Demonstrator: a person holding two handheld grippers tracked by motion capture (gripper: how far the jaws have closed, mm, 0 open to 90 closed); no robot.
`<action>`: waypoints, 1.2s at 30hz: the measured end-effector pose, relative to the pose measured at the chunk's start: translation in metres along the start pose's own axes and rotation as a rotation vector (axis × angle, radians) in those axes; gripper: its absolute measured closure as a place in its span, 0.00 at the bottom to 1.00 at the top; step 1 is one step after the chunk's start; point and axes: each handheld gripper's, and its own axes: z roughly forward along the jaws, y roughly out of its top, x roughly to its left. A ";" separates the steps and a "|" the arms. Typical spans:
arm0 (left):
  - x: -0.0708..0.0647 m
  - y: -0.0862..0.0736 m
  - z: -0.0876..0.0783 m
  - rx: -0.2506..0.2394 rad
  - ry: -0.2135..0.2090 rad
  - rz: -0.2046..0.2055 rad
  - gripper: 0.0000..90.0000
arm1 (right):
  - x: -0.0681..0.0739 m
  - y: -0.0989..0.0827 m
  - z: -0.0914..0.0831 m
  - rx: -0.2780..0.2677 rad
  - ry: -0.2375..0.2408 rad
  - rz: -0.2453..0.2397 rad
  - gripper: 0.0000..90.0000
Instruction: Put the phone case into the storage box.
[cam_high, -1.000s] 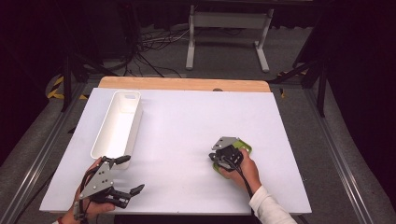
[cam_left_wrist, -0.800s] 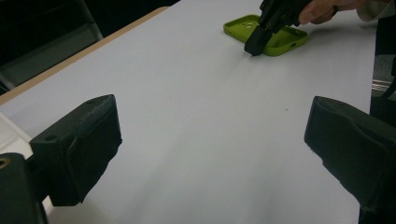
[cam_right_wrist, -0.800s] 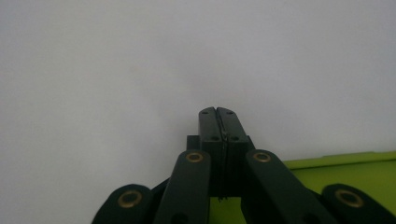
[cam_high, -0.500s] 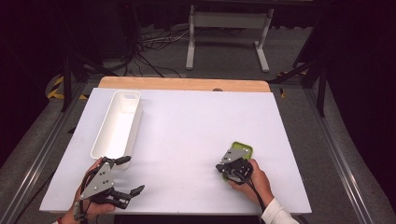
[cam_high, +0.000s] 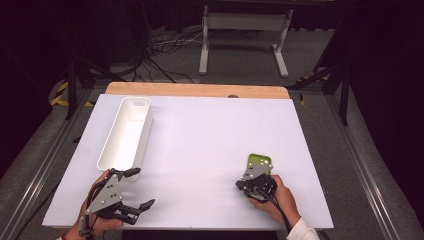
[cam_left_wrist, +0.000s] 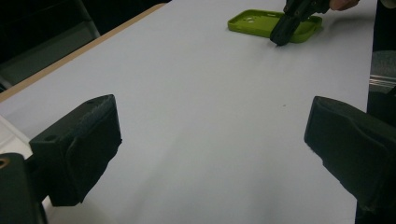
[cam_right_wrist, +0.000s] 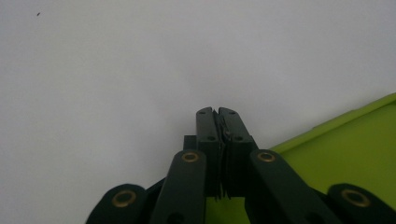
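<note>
- The left hand-held gripper (cam_high: 131, 189) rests at the near edge of the surface (cam_high: 200, 145), well left of the green phone case (cam_high: 259, 164); its jaws stand wide apart with nothing between them, likely waiting.
- The right hand-held gripper (cam_high: 247, 184) sits at the case's near end, jaws pressed together, gripping nothing; it seems placed to nudge or reposition the case.
- The phone case lies flat, hollow side up, near the surface's right front.
- A white tray (cam_high: 126, 135) stands far left of the case, with bare surface between them and nothing in the way.
</note>
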 end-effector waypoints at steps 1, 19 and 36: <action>0.000 0.000 0.001 0.003 -0.001 0.001 0.05 | 0.001 -0.001 -0.001 0.001 0.005 -0.005 0.98; -0.001 0.001 0.002 0.011 -0.008 0.010 0.05 | -0.002 -0.003 -0.022 -0.049 0.011 0.017 0.90; -0.002 0.000 0.004 0.017 -0.021 0.009 0.05 | 0.000 -0.003 -0.013 -0.004 0.044 0.024 0.96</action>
